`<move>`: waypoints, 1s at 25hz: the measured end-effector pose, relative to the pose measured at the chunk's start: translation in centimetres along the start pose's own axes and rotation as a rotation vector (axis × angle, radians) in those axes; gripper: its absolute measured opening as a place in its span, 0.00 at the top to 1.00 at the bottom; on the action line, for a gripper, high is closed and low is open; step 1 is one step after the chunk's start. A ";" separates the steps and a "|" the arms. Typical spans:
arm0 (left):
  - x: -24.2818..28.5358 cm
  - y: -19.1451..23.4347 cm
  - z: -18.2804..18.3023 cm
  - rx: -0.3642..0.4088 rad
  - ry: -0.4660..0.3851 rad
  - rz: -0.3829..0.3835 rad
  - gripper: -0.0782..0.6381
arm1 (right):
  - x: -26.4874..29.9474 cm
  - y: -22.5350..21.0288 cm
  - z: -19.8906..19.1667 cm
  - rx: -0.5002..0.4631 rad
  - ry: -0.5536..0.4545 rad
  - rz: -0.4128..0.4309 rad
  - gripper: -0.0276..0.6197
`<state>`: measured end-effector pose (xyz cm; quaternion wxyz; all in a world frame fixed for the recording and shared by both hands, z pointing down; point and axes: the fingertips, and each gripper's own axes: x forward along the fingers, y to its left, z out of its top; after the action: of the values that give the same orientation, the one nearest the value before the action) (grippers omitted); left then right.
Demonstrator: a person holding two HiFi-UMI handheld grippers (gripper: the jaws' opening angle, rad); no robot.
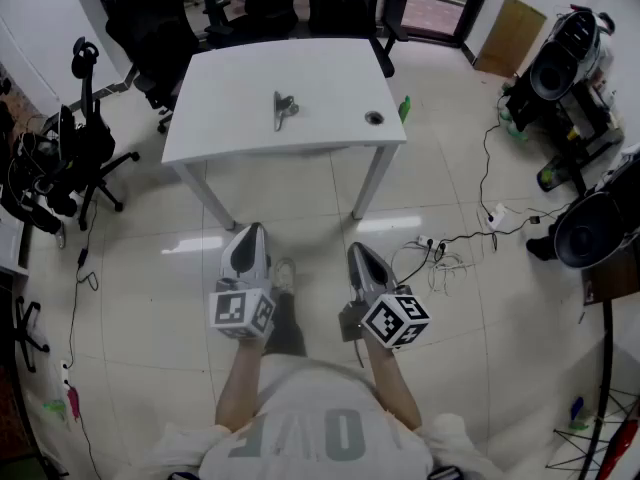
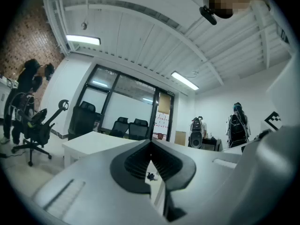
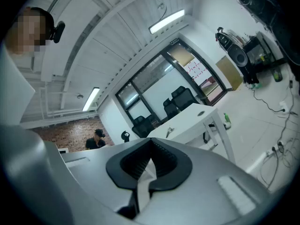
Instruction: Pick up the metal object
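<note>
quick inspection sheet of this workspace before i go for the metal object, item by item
surface: white table, standing on a tiled floor
job's things: metal object lies near the table's middle, untouched
clutter: small round item toward the table's right; green bottle on the floor beside that end
grippers: left hand-held gripper and right hand-held gripper both shut, empty, held low short of the table
cables: loose tangle on the floor at right
surroundings: office chairs behind the table, dark equipment at right
</note>
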<state>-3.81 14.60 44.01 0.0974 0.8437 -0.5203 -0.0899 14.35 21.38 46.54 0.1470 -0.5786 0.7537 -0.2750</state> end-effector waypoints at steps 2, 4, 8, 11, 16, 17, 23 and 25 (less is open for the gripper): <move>5.0 2.5 2.1 0.016 -0.018 -0.001 0.89 | 5.7 0.2 2.1 -0.022 0.000 0.015 0.94; 10.0 5.3 4.1 0.044 -0.036 -0.009 0.89 | 11.8 0.4 4.2 -0.024 -0.016 0.024 0.94; 19.6 11.8 7.1 0.052 -0.038 -0.035 0.89 | 24.1 2.2 7.9 -0.015 -0.062 0.046 0.94; 25.0 14.2 7.4 0.020 -0.024 -0.054 0.89 | 29.8 3.0 9.7 -0.061 -0.056 0.057 0.94; 30.0 14.1 6.5 0.014 -0.004 -0.089 0.89 | 34.8 -0.2 9.5 -0.035 0.005 0.019 0.94; 30.8 14.0 6.4 0.014 -0.002 -0.094 0.89 | 35.8 -0.8 9.3 -0.024 0.019 0.016 0.94; 32.7 15.7 6.6 0.016 0.007 -0.066 0.89 | 40.8 -2.6 7.3 -0.045 0.124 0.016 0.94; 33.4 16.3 6.5 0.019 0.014 -0.051 0.89 | 42.4 -3.6 6.4 -0.052 0.170 0.005 0.94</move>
<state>-4.74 -22.92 40.22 0.0906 0.8582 -0.4987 -0.0816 8.46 -21.26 47.65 0.0680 -0.5548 0.7719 -0.3029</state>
